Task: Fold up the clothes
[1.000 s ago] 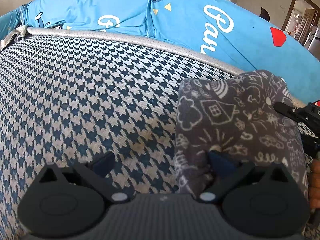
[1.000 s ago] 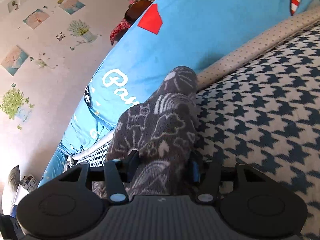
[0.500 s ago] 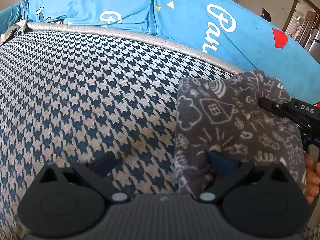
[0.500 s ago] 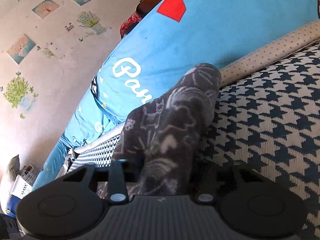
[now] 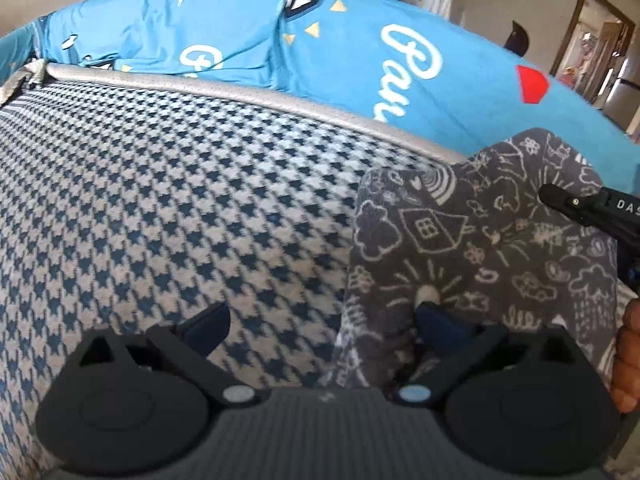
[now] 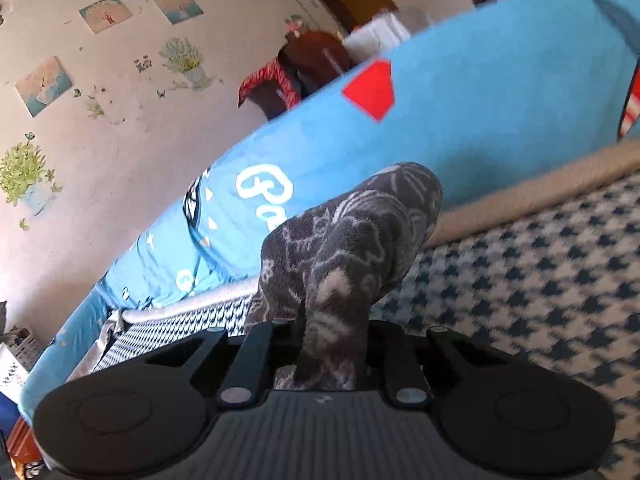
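Clamped tight on a fold of the grey fleece garment (image 6: pixel 344 256), right gripper (image 6: pixel 332 344) with fingertips buried in the pile and hidden. Spread wide, left gripper (image 5: pixel 320 316), one finger (image 5: pixel 436 316) tucked against the fleece edge, gripping nothing. Soft, doodle-printed, bunched upright on the woven houndstooth cover (image 5: pixel 160 200). Behind, smooth blue sheet (image 5: pixel 340 52); hand (image 5: pixel 630 356) cut off at the frame edge

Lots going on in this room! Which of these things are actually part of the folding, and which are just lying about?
Part of the job:
- grey doodle-print garment
- left gripper, open
- right gripper, shut on the garment
- houndstooth surface underneath

Just lying about:
- blue printed bedding
- wall pictures
- white basket
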A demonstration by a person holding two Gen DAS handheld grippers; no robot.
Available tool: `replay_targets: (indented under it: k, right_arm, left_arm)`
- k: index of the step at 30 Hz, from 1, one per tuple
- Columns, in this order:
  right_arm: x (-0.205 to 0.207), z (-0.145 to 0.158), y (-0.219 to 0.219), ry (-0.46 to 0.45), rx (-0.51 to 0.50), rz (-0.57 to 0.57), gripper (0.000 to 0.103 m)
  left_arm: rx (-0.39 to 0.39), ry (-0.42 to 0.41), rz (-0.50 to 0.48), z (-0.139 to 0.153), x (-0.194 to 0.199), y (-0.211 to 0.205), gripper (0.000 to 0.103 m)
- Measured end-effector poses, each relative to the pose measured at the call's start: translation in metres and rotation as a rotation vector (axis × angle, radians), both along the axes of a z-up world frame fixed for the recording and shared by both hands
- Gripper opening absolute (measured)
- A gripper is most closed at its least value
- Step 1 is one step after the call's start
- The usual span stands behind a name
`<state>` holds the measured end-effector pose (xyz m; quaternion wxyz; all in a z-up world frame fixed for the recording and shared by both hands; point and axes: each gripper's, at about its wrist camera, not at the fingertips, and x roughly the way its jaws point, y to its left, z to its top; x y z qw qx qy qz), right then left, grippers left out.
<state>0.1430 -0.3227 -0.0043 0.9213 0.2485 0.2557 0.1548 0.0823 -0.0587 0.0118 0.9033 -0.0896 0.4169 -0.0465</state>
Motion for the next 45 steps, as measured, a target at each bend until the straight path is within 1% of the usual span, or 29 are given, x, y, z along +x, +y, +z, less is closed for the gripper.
replay_targets:
  k: [3,11,15,21,23,24,27,29,31,32,34,35,37,40,45]
  right_arm:
    - [-0.01,0.009,-0.012,-0.023,-0.024,-0.045,0.015]
    - [-0.034,0.024,-0.061,-0.041,-0.079,-0.219,0.015]
    - [-0.048,0.028,-0.099,-0.039,-0.08,-0.34,0.015]
    - [-0.068,0.026,-0.155,-0.007,-0.097,-0.521,0.015]
    - [-0.069,0.021,-0.164,0.033,-0.106,-0.542,0.016]
    - [-0.07,0.019,-0.169,0.053,-0.11,-0.552,0.019]
    - [-0.072,0.012,-0.18,0.119,-0.118,-0.565,0.023]
    - [-0.075,0.009,-0.184,0.135,-0.115,-0.568,0.026]
    - [-0.077,0.01,-0.184,0.146,-0.124,-0.584,0.037]
    - [-0.079,0.012,-0.183,0.142,-0.139,-0.601,0.04]
    - [-0.087,0.016,-0.183,0.122,-0.17,-0.642,0.056]
    - [-0.09,0.019,-0.183,0.11,-0.171,-0.66,0.058]
    - [-0.097,0.025,-0.184,0.085,-0.164,-0.668,0.059]
    - [-0.103,0.033,-0.178,0.065,-0.156,-0.637,0.059]
    - [-0.107,0.038,-0.156,0.069,-0.143,-0.532,0.059]
  left_arm:
    - [-0.001,-0.025,-0.033,0.006,-0.006,-0.01,0.103]
    - [0.06,-0.093,-0.1,0.017,-0.019,-0.036,0.103]
    - [0.061,-0.091,-0.114,0.017,-0.02,-0.043,0.103]
    - [0.073,-0.09,-0.146,0.015,-0.025,-0.053,0.103]
    - [0.081,-0.086,-0.16,0.013,-0.029,-0.057,0.103]
    - [0.082,-0.084,-0.166,0.012,-0.03,-0.059,0.103]
    - [0.088,-0.085,-0.185,0.01,-0.034,-0.064,0.103]
    - [0.097,-0.088,-0.197,0.01,-0.037,-0.067,0.103]
    - [0.107,-0.095,-0.207,0.009,-0.04,-0.069,0.103]
    - [0.112,-0.098,-0.212,0.009,-0.042,-0.07,0.103]
    - [0.12,-0.098,-0.218,0.008,-0.042,-0.072,0.103]
    - [0.124,-0.097,-0.221,0.007,-0.041,-0.073,0.103]
    - [0.125,-0.088,-0.227,0.005,-0.041,-0.075,0.103]
    - [0.14,-0.087,-0.234,0.002,-0.041,-0.077,0.103]
    - [0.172,-0.102,-0.254,0.001,-0.047,-0.08,0.103]
